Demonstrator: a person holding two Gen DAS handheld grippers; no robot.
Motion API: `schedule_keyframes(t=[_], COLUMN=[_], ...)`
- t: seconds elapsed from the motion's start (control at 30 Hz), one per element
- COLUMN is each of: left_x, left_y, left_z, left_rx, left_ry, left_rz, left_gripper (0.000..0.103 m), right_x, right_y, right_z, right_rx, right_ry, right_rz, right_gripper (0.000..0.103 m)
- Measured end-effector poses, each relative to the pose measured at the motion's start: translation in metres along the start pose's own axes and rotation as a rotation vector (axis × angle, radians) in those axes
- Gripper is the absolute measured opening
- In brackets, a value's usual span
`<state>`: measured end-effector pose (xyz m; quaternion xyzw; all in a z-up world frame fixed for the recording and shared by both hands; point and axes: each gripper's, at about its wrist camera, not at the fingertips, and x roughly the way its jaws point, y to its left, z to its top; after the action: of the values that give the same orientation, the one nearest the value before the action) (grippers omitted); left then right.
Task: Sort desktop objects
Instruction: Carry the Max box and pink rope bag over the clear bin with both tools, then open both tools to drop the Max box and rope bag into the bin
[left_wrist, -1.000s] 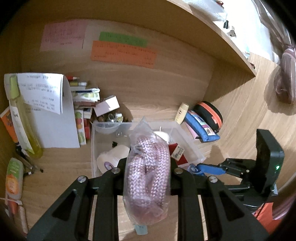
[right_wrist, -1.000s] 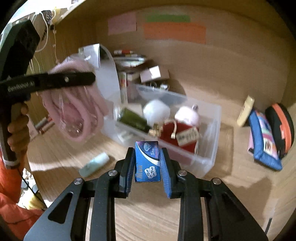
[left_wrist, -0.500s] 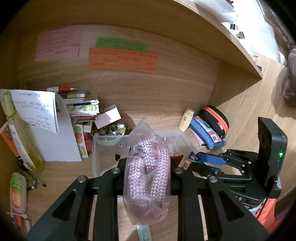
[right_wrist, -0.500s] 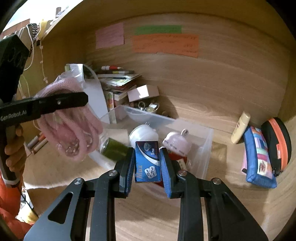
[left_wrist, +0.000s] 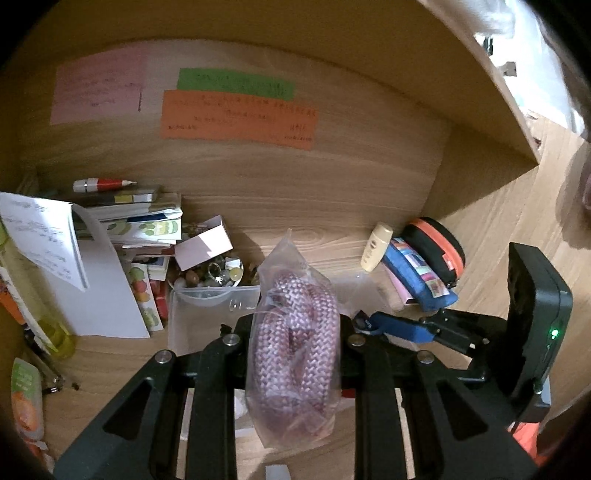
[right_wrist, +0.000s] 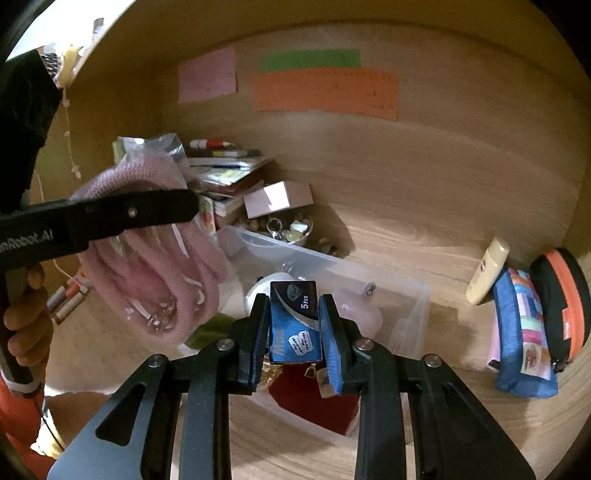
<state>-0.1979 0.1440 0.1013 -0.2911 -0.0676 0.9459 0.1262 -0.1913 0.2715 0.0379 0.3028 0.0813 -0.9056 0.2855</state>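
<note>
both loads now carried in over the clear bin (right_wrist: 406, 295) from nearer the desk edge, left gripper (left_wrist: 295, 332) pinching the bagged pink rope (left_wrist: 295, 343), right gripper (right_wrist: 293, 325) clamping the blue box (right_wrist: 295, 321), probably ready for dropping in.

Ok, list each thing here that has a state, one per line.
Left tool: shut on the bagged rope.
Bagged rope: held, bag closed.
Right tool: shut on the blue box.
Blue box: held upright, closed.
Clear bin: open, lidless, partly filled.
</note>
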Motion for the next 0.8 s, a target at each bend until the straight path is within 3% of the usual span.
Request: schedule_keyframes(t=[0.3,0.57,0.8], left_x=[0.033,0.052,0.051], left_y=[0.012,0.017,0.019], left_z=[-0.003,-0.011,-0.015], left_rx=[-0.022,0.016,0.05], left_ry=[0.055,0.079,0.077], left_rz=[0.019,0.114,0.196], left_gripper=[0.022,0.026,0.038], right_x=[0.03,0.04,0.043], right_y=[-0.015,-0.011,-0.008], right_z=[-0.011,-0.017,-0.018], right_rx=[0.036,-0.004,-0.024], right_ry=[0.056,0.078,0.066], right_rz=[-0.044,-0.077,-0.099], right_gripper=[0.025,0.025,0.048])
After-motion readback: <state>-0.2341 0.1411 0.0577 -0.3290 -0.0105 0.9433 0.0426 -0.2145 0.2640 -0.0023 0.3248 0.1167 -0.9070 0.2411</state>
